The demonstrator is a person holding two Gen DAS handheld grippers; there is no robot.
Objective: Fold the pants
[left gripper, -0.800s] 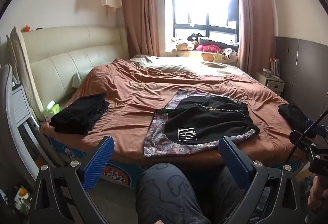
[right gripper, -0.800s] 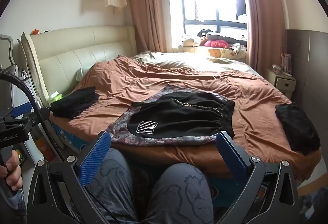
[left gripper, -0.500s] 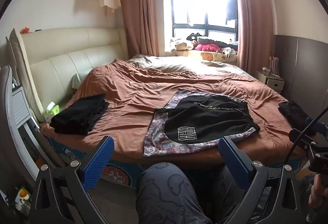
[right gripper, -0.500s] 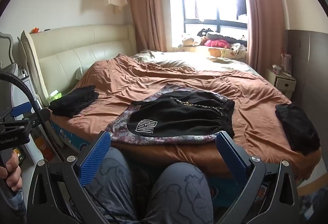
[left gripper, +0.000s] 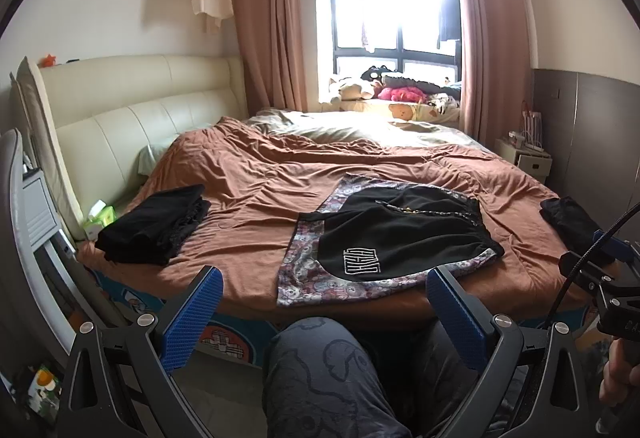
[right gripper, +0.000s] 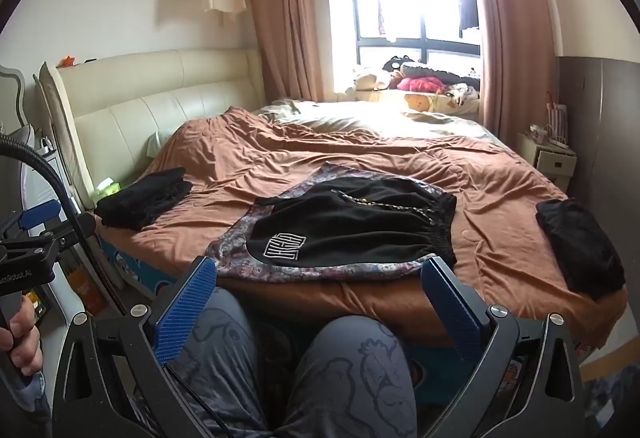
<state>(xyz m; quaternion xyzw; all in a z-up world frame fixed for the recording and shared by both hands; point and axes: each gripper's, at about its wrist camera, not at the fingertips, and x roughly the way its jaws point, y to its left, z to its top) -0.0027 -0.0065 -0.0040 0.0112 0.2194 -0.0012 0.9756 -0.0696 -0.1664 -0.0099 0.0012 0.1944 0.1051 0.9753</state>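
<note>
Black shorts with a white logo lie spread flat on a patterned cloth at the near edge of the bed; they also show in the right wrist view. My left gripper is open and empty, held low in front of the bed above the person's knee. My right gripper is open and empty, also short of the bed edge. Both are apart from the shorts.
A folded black pile lies on the bed's left, another black garment on its right. The brown duvet is wrinkled. A cream headboard stands left, a nightstand right. The person's knees are below.
Both views have shifted only slightly. The shorts and both open grippers stay as they were.
</note>
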